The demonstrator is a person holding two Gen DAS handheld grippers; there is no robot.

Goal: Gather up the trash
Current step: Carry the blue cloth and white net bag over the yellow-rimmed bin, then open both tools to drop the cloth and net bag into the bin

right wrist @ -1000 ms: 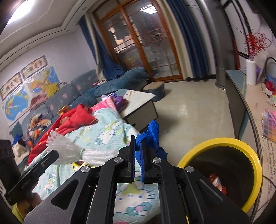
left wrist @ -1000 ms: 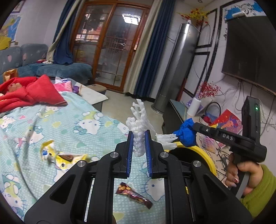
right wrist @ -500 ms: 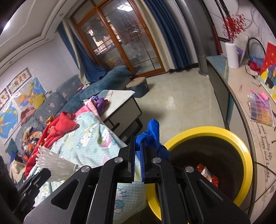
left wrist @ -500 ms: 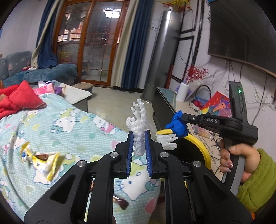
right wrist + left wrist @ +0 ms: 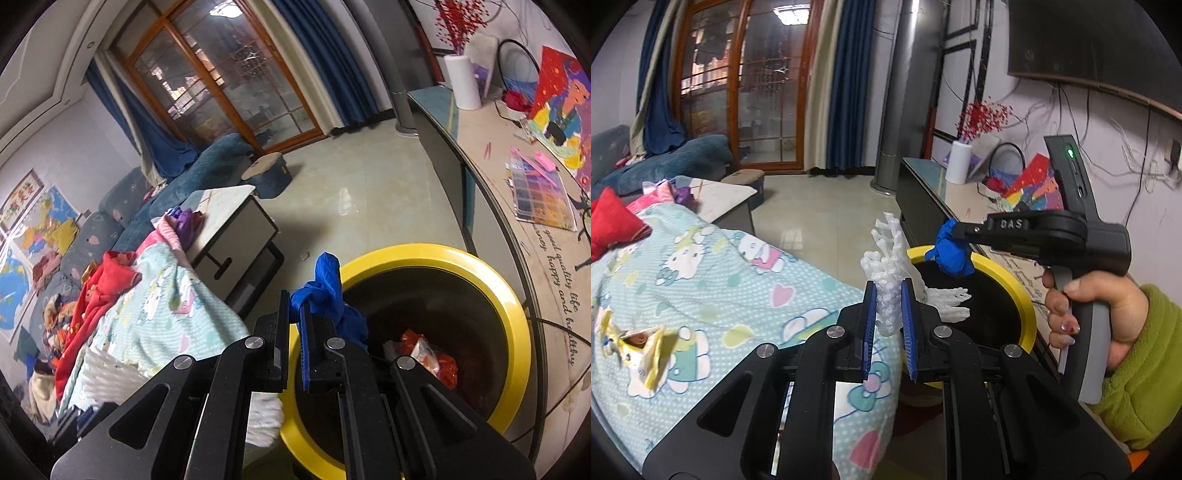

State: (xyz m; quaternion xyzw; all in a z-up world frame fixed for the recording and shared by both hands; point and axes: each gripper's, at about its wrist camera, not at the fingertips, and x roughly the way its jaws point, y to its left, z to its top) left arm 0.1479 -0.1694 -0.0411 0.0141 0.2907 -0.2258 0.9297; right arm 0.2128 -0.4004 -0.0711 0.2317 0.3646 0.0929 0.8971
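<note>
My left gripper (image 5: 889, 295) is shut on a piece of white foam netting (image 5: 892, 266), held at the near rim of the yellow-rimmed trash bin (image 5: 1008, 273). My right gripper (image 5: 294, 314) is shut on a crumpled blue plastic scrap (image 5: 327, 291) and holds it over the bin's left rim (image 5: 424, 253). The right gripper with the blue scrap (image 5: 953, 251) also shows in the left wrist view, above the bin. Red and white wrappers (image 5: 424, 354) lie inside the bin. A yellow wrapper (image 5: 639, 343) lies on the bed cover.
The bed with the Hello Kitty cover (image 5: 720, 280) is to the left of the bin. A low TV cabinet (image 5: 498, 155) with paper, a white roll and cables runs along the right. A small side table (image 5: 229, 218) stands beyond the bed, open tiled floor behind.
Both grippers have swung right from the bed toward the bin, each still holding its trash. The bin is now directly beneath the blue scrap.
</note>
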